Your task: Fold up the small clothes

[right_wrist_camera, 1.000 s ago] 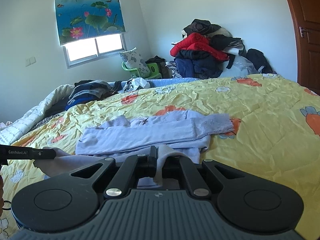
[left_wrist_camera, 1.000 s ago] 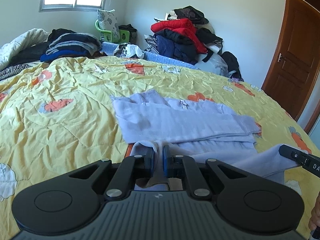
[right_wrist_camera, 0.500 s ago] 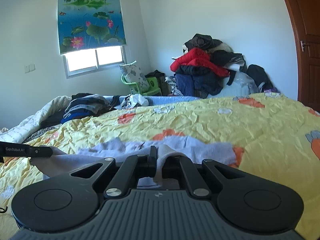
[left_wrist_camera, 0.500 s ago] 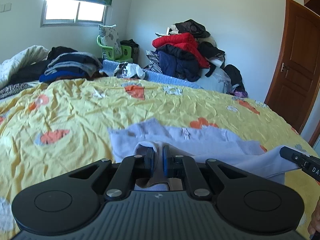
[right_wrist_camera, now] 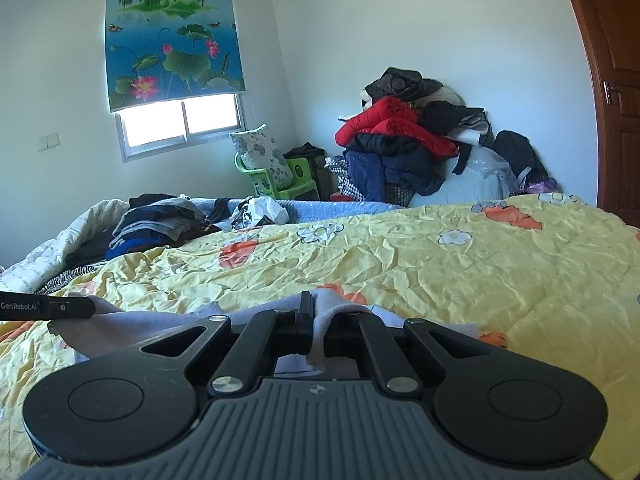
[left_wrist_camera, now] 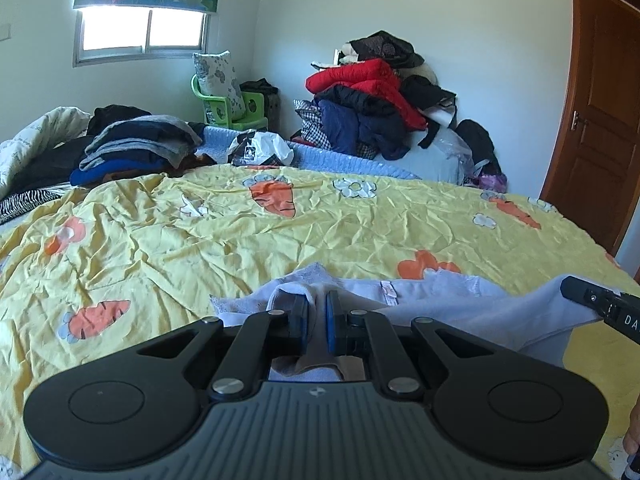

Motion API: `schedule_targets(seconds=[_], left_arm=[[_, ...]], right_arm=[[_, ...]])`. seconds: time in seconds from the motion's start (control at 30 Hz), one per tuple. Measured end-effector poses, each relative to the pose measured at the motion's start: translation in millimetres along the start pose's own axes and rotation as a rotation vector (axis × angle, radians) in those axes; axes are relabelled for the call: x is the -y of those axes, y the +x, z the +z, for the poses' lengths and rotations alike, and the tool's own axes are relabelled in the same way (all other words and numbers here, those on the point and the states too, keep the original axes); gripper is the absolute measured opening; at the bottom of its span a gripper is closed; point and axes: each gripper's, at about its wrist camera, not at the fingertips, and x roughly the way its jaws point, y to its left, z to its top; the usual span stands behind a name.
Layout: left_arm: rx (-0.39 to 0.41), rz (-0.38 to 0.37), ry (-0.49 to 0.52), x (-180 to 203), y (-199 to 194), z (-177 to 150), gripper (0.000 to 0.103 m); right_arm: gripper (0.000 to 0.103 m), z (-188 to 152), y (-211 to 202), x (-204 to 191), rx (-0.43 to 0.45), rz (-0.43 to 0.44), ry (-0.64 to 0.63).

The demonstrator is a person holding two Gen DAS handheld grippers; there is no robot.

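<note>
Since a second ago: both claws have carried the garment's near edge forward and low, so far less lavender cloth shows ahead of them.
Left gripper point(left_wrist_camera: 317, 316): blue-padded fingers point(left_wrist_camera: 299, 314) pinched on a bunched fold of the lavender garment point(left_wrist_camera: 460, 304).
Right gripper point(right_wrist_camera: 316, 320): black fingers pressed together on another fold of the same garment point(right_wrist_camera: 328, 308), cloth draped over them.
Garment: soft, thin knit, stretched between the two claws, its far part lying on the bedspread.
Surface: yellow bedspread point(left_wrist_camera: 280, 232), crinkled, printed with orange carrots and white flowers.
Room: white walls, lotus-print roller blind point(right_wrist_camera: 172, 40) over a bright window, brown wooden door point(left_wrist_camera: 596, 120).
Green plastic chair point(left_wrist_camera: 236, 110): holds a floral pillow.
Heaps: folded dark clothes point(left_wrist_camera: 136, 144) at the far left; jackets, red on top point(left_wrist_camera: 368, 80), against the wall.
</note>
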Motion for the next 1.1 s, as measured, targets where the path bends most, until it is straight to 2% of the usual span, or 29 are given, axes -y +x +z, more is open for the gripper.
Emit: schedule_targets(seconds=[0.5, 0.77, 0.83, 0.87, 0.93, 1.0, 1.1], left_arm=[[-0.103, 0.032, 0.008, -2, 77, 9, 0.009], [-0.202, 0.036, -0.029, -10, 118, 4, 0.009], [-0.227, 0.026, -0.056, -15, 123, 4, 0.010], [-0.236, 0.023, -0.070, -17, 124, 5, 0.010], [-0.271, 0.000, -0.115, -25, 129, 9, 0.011], [-0.303, -0.018, -0.154, -31, 134, 11, 0.011], [-0.355, -0.058, -0.219, -42, 140, 16, 0.012]], right_arm=[[0.006, -4, 64, 14, -0.069, -0.021, 0.006], [0.007, -9, 101, 28, -0.167, -0.001, 0.069], [0.016, -10, 110, 32, -0.203, 0.008, 0.092], [0.017, -11, 116, 35, -0.230, 0.016, 0.111], [0.030, -11, 126, 43, -0.293, 0.048, 0.161], [0.060, -9, 135, 53, -0.345, 0.115, 0.243], [0.069, -5, 144, 66, -0.403, 0.222, 0.366]])
